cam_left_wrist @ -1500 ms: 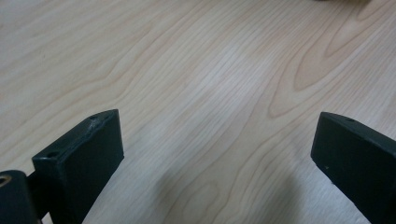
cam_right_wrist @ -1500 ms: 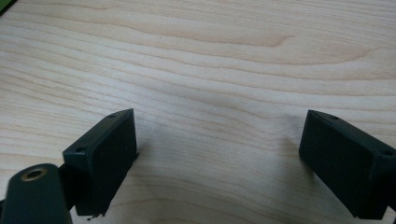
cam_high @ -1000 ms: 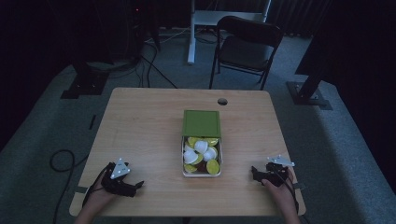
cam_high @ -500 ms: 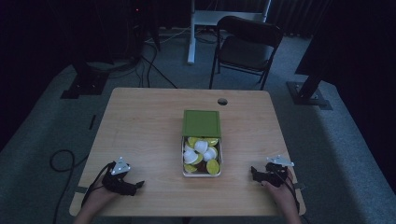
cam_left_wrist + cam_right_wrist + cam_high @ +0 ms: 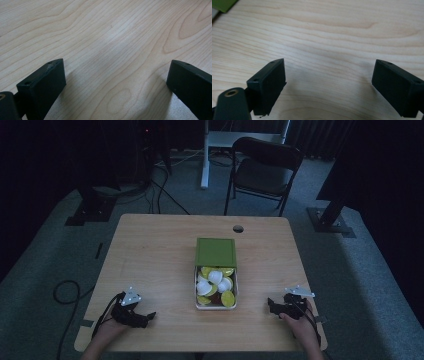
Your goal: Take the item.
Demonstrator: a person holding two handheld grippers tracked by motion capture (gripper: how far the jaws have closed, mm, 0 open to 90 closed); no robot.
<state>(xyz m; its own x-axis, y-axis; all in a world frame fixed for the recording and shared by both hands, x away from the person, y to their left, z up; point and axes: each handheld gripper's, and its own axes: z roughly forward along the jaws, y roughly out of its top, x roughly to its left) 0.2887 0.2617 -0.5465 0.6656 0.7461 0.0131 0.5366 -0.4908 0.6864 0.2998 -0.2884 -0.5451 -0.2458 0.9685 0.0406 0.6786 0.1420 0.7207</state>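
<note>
A clear box [image 5: 216,290] holds several white and yellow-green round pieces at the middle of the wooden table [image 5: 160,255]. Its green lid [image 5: 216,252] lies just behind it. My left gripper [image 5: 148,316] rests near the front left edge, open, with bare wood between its jaws [image 5: 115,82]. My right gripper [image 5: 270,305] rests near the front right edge, also open over bare wood [image 5: 328,82]. A corner of the green lid [image 5: 223,4] peeks in at the top left of the right gripper view. Both grippers point inward toward the box and stay apart from it.
A round cable hole [image 5: 238,228] sits near the table's far edge. A dark chair [image 5: 262,167] stands behind the table, beside a white desk leg [image 5: 204,155]. Cables [image 5: 65,292] trail on the carpet at the left.
None of the objects moved. Both grippers stay about where they were on the table.
</note>
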